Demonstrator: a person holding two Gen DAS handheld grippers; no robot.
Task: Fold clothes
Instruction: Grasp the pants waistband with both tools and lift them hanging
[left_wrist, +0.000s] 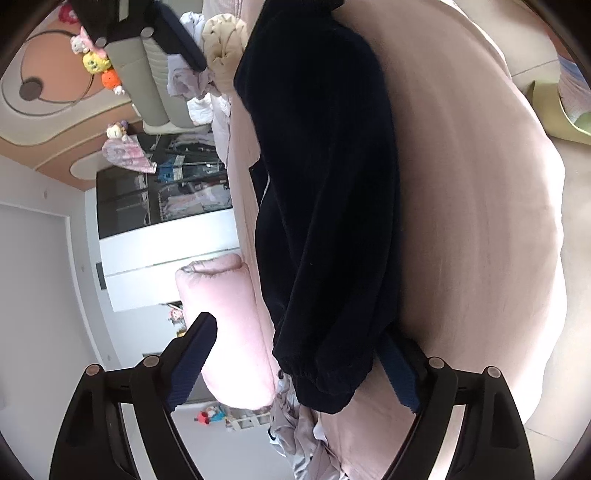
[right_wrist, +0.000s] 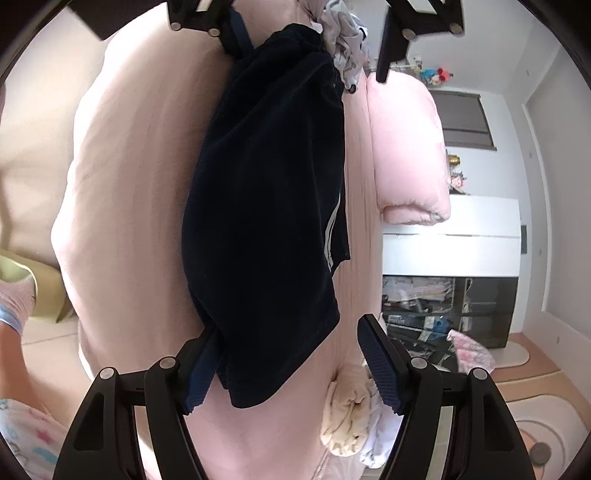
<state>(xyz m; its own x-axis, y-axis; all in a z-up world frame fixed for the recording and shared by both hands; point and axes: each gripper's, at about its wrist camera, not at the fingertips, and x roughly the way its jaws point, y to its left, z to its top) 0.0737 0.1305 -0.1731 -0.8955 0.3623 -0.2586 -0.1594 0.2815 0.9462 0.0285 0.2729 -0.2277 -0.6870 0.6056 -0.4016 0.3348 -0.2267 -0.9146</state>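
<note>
Left wrist view shows a glass-fronted cabinet (left_wrist: 162, 195) across the room with folded clothes on its shelves, though what they are is too blurred to tell. The same cabinet (right_wrist: 447, 306) appears in the right wrist view, again with cloth items inside.

1 dark navy garment (left_wrist: 325, 206) lies stretched lengthwise over the pink bed (left_wrist: 480, 206). It looks like a pair of trousers with an elastic cuff at one end, but the fisheye makes that uncertain. The garment (right_wrist: 266, 206) has a pale stripe along one edge.

The left gripper (left_wrist: 306, 354) is spread wide, with the cuffed end of the garment lying between its 2 fingers; the inner finger is partly under the cloth and the outer finger stands free over a rolled pink quilt (left_wrist: 225, 332). The right gripper (right_wrist: 284, 365) is also wide apart at the opposite end, 1 finger tucked under the hem and the other clear of it. Neither pair of tongs is pinching the cloth. The 2 grippers face each other along the garment, each one visible at the top of the other's view.

1 cream rolled cloth (right_wrist: 343, 421) and 1 grey crumpled garment (left_wrist: 299, 435) lie on the bed near the ends.
</note>
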